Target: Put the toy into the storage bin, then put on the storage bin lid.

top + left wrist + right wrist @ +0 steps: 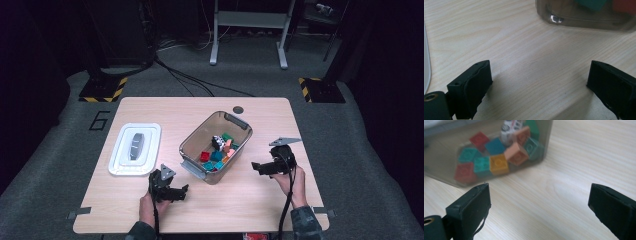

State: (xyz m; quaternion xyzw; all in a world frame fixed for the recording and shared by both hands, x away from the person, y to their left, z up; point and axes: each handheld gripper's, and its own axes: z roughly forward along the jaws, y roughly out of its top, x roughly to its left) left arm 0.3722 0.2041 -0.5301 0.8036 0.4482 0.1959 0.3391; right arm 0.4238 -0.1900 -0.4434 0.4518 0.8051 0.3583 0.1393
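- The right gripper point(256, 166) has its jaws wide apart with nothing between them; in the right gripper view only bare wood lies between the black pads.
- The left gripper point(184, 190) is likewise spread open and empty, low over the table point(260, 210).
- The bin point(216, 146), a smoky clear plastic tub, sits mid-table between the two grippers, at about ten o'clock from the right gripper and one o'clock from the left.
- Inside it lie the toy bricks point(496, 163): small, hard, light and probably slick-sided. I would take one across two flat faces.
- The bin itself looks stiff and light; its end handles point(194, 170) seem the best hold.
- The white lid point(135, 149) lies at nine o'clock from the bin, well apart.
- Bare wood at six o'clock leaves open room; the table's near edge is close behind both hands.
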